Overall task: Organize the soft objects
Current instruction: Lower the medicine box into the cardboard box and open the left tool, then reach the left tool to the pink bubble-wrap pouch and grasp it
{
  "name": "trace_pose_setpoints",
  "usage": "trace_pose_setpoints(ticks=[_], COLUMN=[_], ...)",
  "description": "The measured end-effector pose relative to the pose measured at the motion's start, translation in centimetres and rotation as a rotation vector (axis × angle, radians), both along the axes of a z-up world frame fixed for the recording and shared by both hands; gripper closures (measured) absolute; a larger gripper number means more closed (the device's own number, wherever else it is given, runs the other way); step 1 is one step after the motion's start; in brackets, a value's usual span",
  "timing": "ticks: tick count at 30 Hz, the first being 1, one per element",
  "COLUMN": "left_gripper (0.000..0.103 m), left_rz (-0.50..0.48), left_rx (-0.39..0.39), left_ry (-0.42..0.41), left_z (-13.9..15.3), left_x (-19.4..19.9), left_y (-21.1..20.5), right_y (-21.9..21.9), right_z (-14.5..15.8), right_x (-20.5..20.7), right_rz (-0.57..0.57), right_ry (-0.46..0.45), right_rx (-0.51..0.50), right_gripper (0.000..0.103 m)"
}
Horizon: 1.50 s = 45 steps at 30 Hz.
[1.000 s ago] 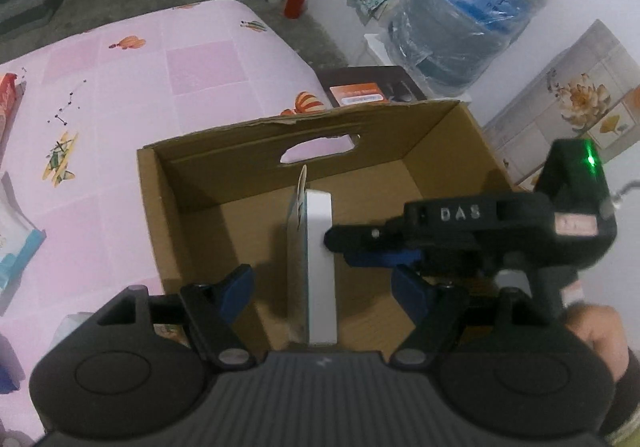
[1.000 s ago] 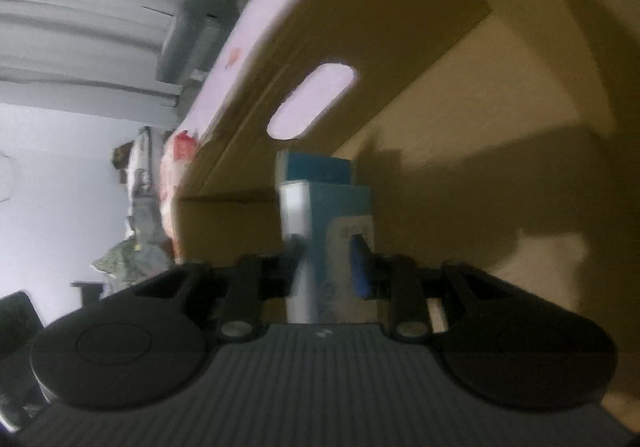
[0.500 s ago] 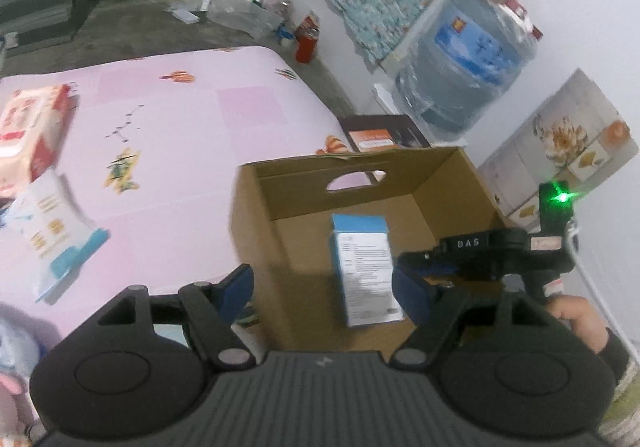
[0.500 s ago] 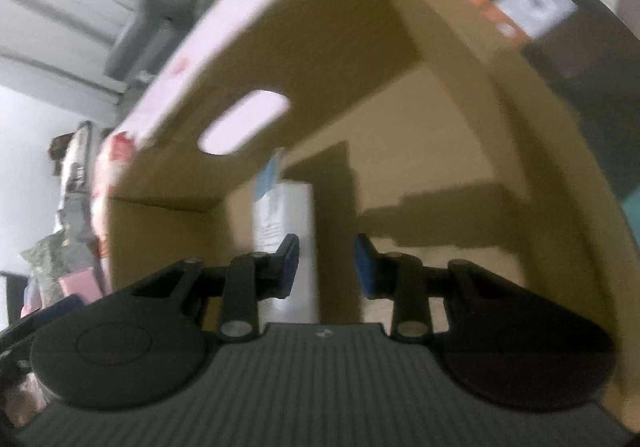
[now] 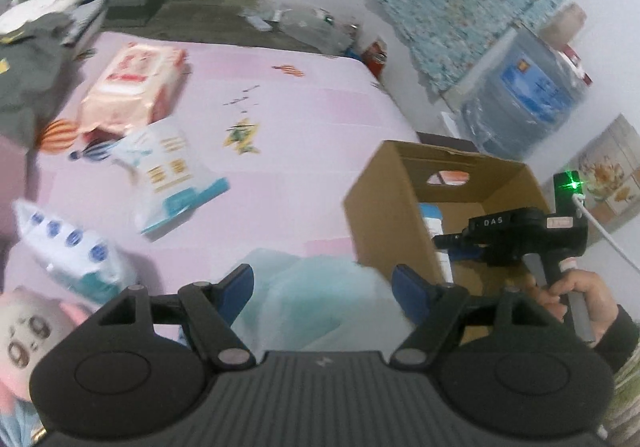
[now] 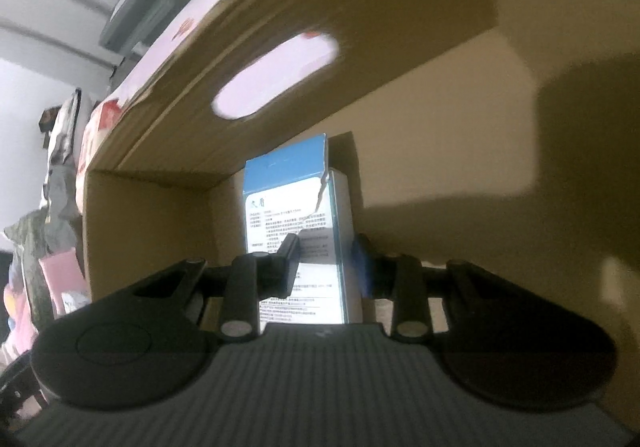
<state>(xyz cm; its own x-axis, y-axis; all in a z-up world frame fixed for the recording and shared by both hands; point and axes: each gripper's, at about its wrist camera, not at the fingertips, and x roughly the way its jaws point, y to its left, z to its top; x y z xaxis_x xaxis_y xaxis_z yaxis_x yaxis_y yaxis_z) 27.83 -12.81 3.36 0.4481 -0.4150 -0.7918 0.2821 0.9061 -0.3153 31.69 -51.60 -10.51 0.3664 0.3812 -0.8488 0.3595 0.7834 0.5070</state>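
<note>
Your left tongs (image 5: 322, 287) stand wide open with nothing gripped; between and beyond the blue pads lies a pale teal soft bundle (image 5: 304, 295), too blurred to name. At the bottom left corner a pink plush toy (image 5: 28, 331) is cut off by the frame edge. On the bed (image 5: 280, 95), a white pack with blue dots (image 5: 72, 251) sits near you, a white and teal tissue pack (image 5: 176, 179) lies farther out, and a pink wipes pack (image 5: 134, 83) farther still, partly overlapped by it. To the right the cardboard box (image 5: 384, 223) stands on the bed's edge; your right hand (image 5: 576, 295) holds the right tongs (image 6: 326, 259) down into it. Those tongs are narrowed onto the blue and white carton (image 6: 296, 223), which stands upright against the box wall with the handle slot; the pads appear to press its sides, though blur keeps contact uncertain. The carton's base is hidden behind the tongs' body.
</note>
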Motion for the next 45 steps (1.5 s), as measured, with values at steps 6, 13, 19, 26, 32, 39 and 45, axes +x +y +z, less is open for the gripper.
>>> trace_pose_setpoints(ticks=[6,13,19,26,32,39,45], left_gripper=[0.026,0.026,0.026,0.026,0.025,0.025,0.027], left_rz=[0.042,0.086,0.118,0.171,0.229,0.303,0.366], left_rx=[-0.021,-0.016,-0.009,-0.018,0.012,0.086,0.187], left_ry=[0.004,0.011,-0.027,-0.089,-0.174,-0.273,-0.346], left_z=[-1.2,-2.4,-2.2,-1.1,0.1,1.2,1.3], left_x=[-1.2,-1.9,-3.0,-4.5,-6.1,-6.9,-5.5], left_y=[3.1,5.2,7.0,9.9,13.0,16.7,18.9], right_y=[2.9,3.8,3.9,3.2,5.3,12.8,23.8], right_z=[0.2,-0.3,-0.3,3.8,9.7,14.5,15.2], right_x=[1.1,3.7,3.8,2.7,2.2,4.3,8.6], right_rz=[0.024,0.000,-0.046,-0.065,-0.008,0.172,0.372], right_ry=[-0.015,-0.021,0.001,-0.078,-0.206,-0.304,-0.277], right_rx=[-0.015,-0.027,0.016,-0.024,-0.072,0.031,0.171], right_gripper=[0.075,0.072,0.071,0.060,0.056,0.052,0.050])
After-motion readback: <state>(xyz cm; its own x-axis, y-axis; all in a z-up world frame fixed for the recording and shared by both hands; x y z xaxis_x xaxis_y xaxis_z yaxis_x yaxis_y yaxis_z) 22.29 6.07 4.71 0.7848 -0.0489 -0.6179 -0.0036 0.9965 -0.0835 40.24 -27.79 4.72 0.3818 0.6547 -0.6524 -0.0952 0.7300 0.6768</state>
